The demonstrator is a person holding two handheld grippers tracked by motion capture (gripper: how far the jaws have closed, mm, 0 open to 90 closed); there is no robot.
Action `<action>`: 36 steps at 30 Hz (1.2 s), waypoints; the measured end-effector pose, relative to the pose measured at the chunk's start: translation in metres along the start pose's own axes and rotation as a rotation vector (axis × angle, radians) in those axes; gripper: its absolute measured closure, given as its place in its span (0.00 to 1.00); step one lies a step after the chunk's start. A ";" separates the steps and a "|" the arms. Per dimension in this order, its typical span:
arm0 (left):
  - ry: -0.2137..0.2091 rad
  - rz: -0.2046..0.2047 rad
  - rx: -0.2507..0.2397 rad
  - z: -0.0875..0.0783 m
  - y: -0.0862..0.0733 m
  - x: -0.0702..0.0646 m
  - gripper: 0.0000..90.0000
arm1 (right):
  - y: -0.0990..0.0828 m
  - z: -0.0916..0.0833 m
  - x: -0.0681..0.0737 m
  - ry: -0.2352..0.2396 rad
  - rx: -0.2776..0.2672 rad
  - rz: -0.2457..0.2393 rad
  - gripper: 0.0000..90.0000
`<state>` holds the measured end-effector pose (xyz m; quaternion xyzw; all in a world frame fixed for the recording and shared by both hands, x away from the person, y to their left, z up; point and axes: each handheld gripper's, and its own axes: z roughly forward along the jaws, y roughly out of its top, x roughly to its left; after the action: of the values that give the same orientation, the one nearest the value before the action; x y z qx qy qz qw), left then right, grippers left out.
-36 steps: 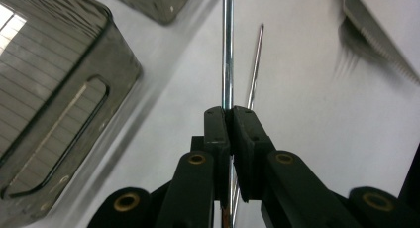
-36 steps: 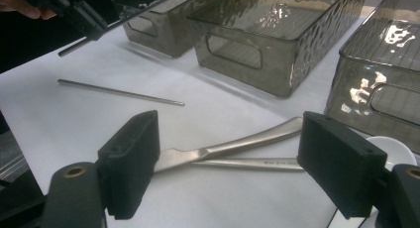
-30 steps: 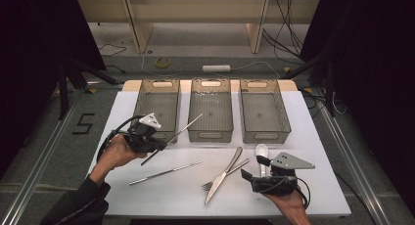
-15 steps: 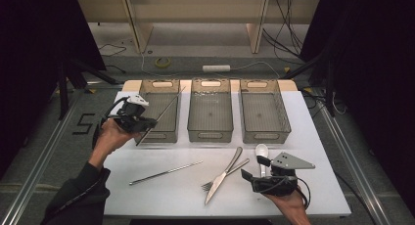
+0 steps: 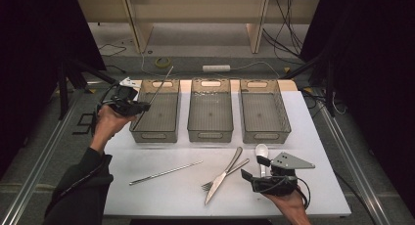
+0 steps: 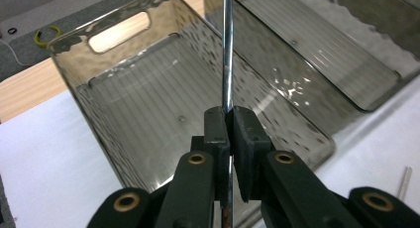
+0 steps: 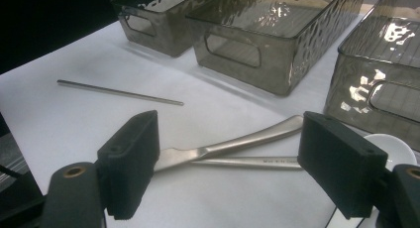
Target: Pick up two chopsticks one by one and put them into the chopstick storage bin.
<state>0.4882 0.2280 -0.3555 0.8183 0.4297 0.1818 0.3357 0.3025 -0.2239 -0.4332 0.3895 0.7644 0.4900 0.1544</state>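
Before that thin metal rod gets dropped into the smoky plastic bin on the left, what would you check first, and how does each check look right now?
1. Left gripper clamped on the thin shiny metal rod: ok, pads shut on it.
2. Rod over the left smoky clear plastic bin: ok, it slants above that bin.
3. Bin floor free for the rod: ok, nothing lies inside.
4. Rod's far tip inside the bin's outline: not ok, it reaches past the back rim.
5. Right gripper out of the way: ok, open near the steel knife, far from the bin.
6. Second metal rod within reach: ok, flat on the white table.
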 end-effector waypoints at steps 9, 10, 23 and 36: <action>0.042 -0.041 -0.019 0.006 0.003 0.013 0.94 | 0.000 0.000 -0.001 0.003 0.004 0.003 0.27; 0.042 -0.046 -0.020 0.007 0.003 0.013 0.94 | 0.000 0.000 -0.001 0.004 0.004 0.003 0.27; 0.075 -0.100 -0.028 0.023 -0.009 0.022 0.94 | 0.000 0.001 -0.001 0.004 0.004 0.005 0.27; 0.049 -0.155 -0.015 0.037 -0.023 0.023 0.94 | 0.000 0.000 -0.001 0.005 0.004 0.003 0.28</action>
<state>0.5100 0.2420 -0.3982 0.7755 0.4983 0.1783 0.3443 0.3031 -0.2243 -0.4338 0.3898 0.7652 0.4897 0.1506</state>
